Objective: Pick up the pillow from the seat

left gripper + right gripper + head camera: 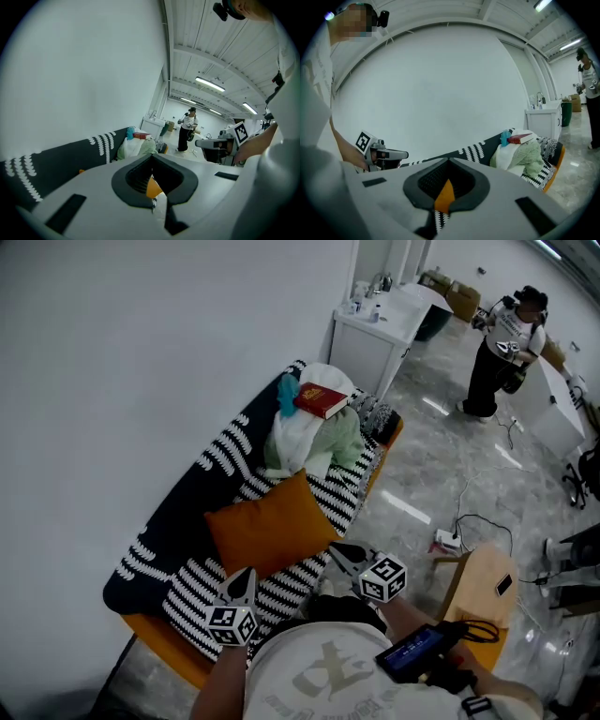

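Note:
An orange pillow point(267, 526) lies on the seat of a sofa point(178, 521) with a black-and-white striped cover. My left gripper point(246, 576) hovers over the sofa's front edge just short of the pillow's near corner, jaws shut and empty. My right gripper point(336, 550) is beside the pillow's right corner, also shut and empty. In the left gripper view a sliver of the pillow point(153, 187) shows past the closed jaws. The right gripper view shows the pillow point(445, 196) the same way, with the left gripper point(396, 153) to its left.
A pile of clothes point(314, 442) with a red book point(321, 399) on top fills the sofa's far end. Beyond stand a white sink cabinet point(375, 334) and a person point(506, 348). A wooden stool point(483, 592) and cables point(459, 531) are on the floor at right.

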`<state>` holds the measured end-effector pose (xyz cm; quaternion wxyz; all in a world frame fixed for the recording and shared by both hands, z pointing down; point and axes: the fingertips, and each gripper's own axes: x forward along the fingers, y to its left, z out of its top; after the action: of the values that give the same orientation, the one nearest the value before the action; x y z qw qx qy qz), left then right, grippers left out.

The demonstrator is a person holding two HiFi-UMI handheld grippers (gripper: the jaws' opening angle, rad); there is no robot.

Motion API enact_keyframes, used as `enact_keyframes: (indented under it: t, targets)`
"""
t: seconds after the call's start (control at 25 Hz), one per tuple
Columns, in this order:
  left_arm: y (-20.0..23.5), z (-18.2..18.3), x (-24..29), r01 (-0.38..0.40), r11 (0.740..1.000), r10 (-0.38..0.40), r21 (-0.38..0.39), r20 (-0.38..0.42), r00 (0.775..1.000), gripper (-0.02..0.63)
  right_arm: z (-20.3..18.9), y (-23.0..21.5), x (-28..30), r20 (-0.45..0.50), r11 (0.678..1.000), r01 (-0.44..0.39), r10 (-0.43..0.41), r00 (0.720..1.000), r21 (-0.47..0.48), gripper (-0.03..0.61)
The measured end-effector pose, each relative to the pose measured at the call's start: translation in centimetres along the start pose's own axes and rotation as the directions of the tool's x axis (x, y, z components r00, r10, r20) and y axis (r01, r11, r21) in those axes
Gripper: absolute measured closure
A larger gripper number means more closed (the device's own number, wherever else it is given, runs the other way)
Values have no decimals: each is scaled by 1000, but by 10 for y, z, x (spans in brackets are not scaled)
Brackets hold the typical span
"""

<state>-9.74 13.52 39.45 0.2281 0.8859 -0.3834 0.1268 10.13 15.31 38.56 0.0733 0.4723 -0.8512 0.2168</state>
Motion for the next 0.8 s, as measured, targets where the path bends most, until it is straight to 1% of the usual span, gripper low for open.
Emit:
enact_keyframes:
  t: [0.2,0.4,0.6,0.8]
  targets:
    - [17,3,7,-36,999,36,-14,-1,999,604,3,-16,21,-19,1000,-16,17,1000,4,565]
    - [40,9,16,-94,995,94,-35,-4,996,604,10,-31,54,-46,998,-59,58,997,-8,565]
    - [62,19,40,-129,990,129,-61,-16,992,604,24,-57,91,-82,995,-96,94,992,-20,565]
    - [77,21,68,-151,984,149,-89,-33,988,604,21,-82,118,-133,993,-115,112,985,-11,565]
